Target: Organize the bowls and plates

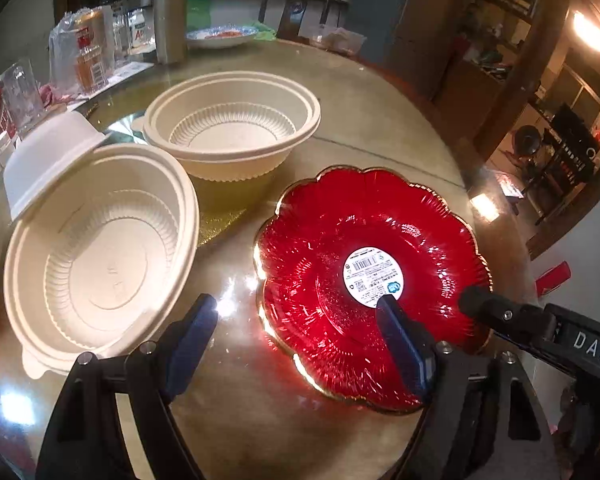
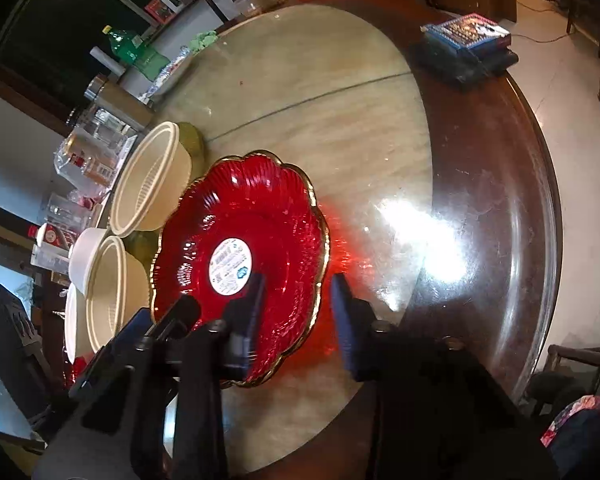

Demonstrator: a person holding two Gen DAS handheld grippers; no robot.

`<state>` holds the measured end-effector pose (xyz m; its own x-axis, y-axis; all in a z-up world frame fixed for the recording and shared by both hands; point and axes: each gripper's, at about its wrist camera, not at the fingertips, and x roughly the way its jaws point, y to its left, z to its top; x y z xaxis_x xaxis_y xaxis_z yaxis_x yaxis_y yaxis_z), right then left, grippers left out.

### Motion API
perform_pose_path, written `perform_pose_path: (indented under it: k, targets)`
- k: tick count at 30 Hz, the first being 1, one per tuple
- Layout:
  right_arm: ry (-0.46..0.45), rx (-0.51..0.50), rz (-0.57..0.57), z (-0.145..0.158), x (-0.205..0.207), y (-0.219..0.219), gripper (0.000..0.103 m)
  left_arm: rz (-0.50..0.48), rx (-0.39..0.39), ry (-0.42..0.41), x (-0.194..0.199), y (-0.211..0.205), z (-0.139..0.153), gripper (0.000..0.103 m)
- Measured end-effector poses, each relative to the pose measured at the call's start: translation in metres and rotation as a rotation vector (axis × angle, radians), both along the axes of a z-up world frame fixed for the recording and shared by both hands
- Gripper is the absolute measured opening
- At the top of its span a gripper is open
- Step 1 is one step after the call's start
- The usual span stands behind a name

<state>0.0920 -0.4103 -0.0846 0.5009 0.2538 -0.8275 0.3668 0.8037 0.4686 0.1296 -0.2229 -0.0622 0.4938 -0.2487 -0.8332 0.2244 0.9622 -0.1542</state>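
2 tongs — left (image 1: 300,312), right (image 2: 298,292) — straddle red plate (image 1: 340,216) rim.

We read white letters "DAS" on the black body of the right gripper (image 1: 592,346), at the right edge of the left wrist view. On the red plate (image 1: 364,280) we see a round white sticker (image 1: 373,276) with a barcode and a small blue logo, but its print is too small to read. A glass jar (image 1: 140,32) far on the counter has a label with red letters starting with "A"; the rest we cannot read.
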Motion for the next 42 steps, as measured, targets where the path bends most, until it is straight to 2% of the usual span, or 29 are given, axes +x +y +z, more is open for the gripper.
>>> perform_pose_path:
  k: [3,5,6,8,9,14,22,31,37,42]
  targets:
    - [0.021,-0.007,0.003,-0.005,0.001,0.000,0.015,0.008,0.011,0.008,0.004,-0.002,-0.004,0.074]
    - [0.021,-0.016,0.004,-0.006,0.001,0.001,0.012,0.014,0.022,0.027,0.007,-0.003,-0.007,0.059]
    - [0.023,-0.024,0.004,-0.006,0.000,0.001,0.009,0.017,0.039,0.009,0.007,-0.004,-0.006,0.053]
    - [0.023,-0.034,0.005,-0.006,0.001,0.003,0.009,0.018,0.057,0.003,0.007,-0.005,-0.006,0.037]
    - [0.023,-0.041,0.009,-0.005,0.000,0.004,0.009,0.015,0.057,0.001,0.007,-0.005,-0.006,0.033]
    - [0.024,-0.057,0.010,-0.004,0.001,0.008,0.009,0.018,0.063,-0.008,0.007,-0.003,-0.006,0.025]
    - [-0.002,-0.096,-0.003,0.011,-0.012,0.014,0.009,-0.012,0.063,-0.062,-0.006,0.000,0.008,0.022]
    - [-0.083,-0.134,0.002,0.042,-0.038,0.033,0.009,-0.014,0.040,-0.141,-0.028,0.019,0.035,0.021]
    - [-0.150,-0.155,0.037,0.072,-0.050,0.065,0.009,0.016,0.022,-0.218,-0.047,0.050,0.059,0.021]
    - [-0.204,-0.159,0.117,0.089,-0.048,0.111,0.009,0.092,0.010,-0.261,-0.059,0.096,0.074,0.021]
